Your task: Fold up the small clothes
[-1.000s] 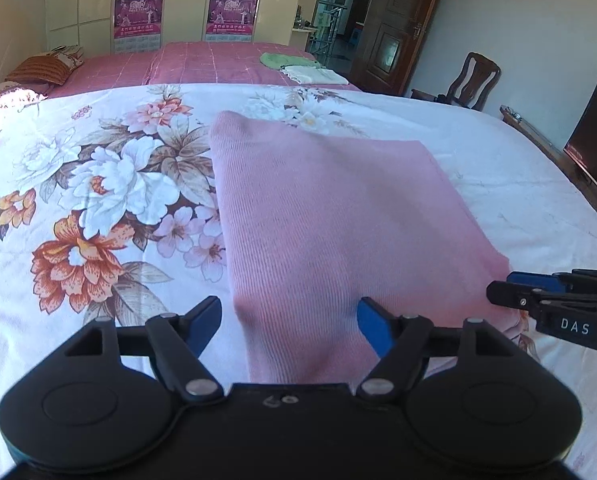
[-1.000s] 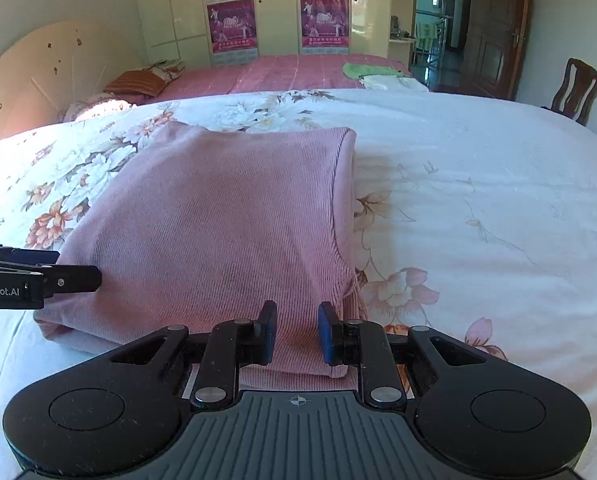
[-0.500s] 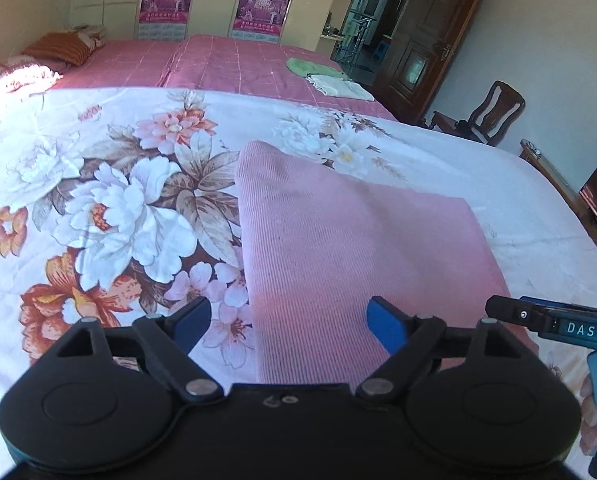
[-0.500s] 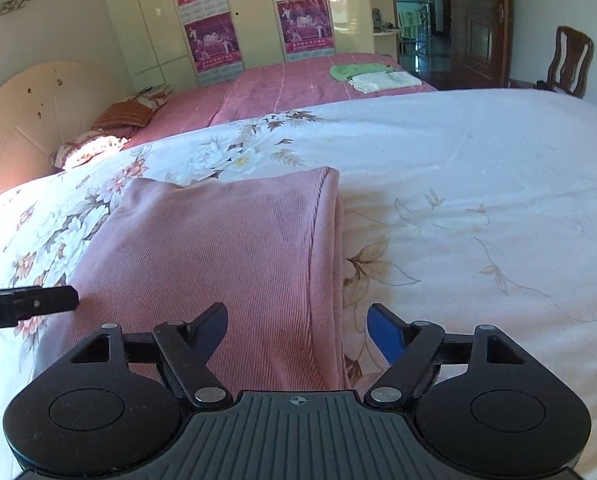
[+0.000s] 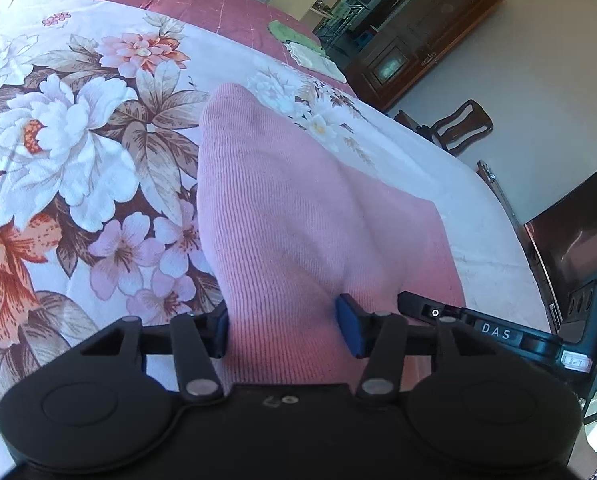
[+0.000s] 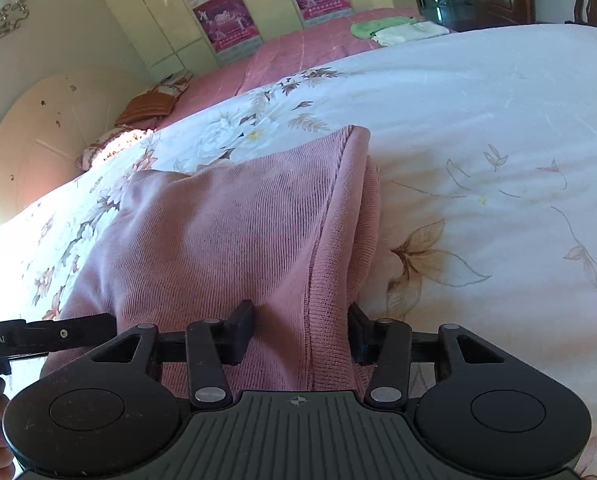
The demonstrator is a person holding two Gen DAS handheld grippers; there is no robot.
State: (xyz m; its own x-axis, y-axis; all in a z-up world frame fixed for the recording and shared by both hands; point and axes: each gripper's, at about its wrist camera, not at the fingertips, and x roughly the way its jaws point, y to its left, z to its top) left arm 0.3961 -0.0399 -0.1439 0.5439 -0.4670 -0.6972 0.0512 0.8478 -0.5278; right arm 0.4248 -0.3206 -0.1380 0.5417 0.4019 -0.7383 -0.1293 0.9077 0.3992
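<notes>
Garment (image 5: pixel 294 216), pink knit, already folded into a narrow panel on the bed (image 5: pixel 58 152), near corners bunched inside left claw (image 5: pixel 284 330) and right claw (image 6: pixel 300 330), both closing on cloth; final fold outstanding.

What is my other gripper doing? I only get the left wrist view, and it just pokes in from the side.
Observer: The right gripper is closing its jaws, with the sweater's folded right edge between them.
Operator: Is the sweater thick there?
Observer: Yes. Several layers stack up along that edge, and a seam runs down the top one.
Operator: What's past the bed on my left?
Observer: A rounded headboard, with a wall lamp above it.
</notes>
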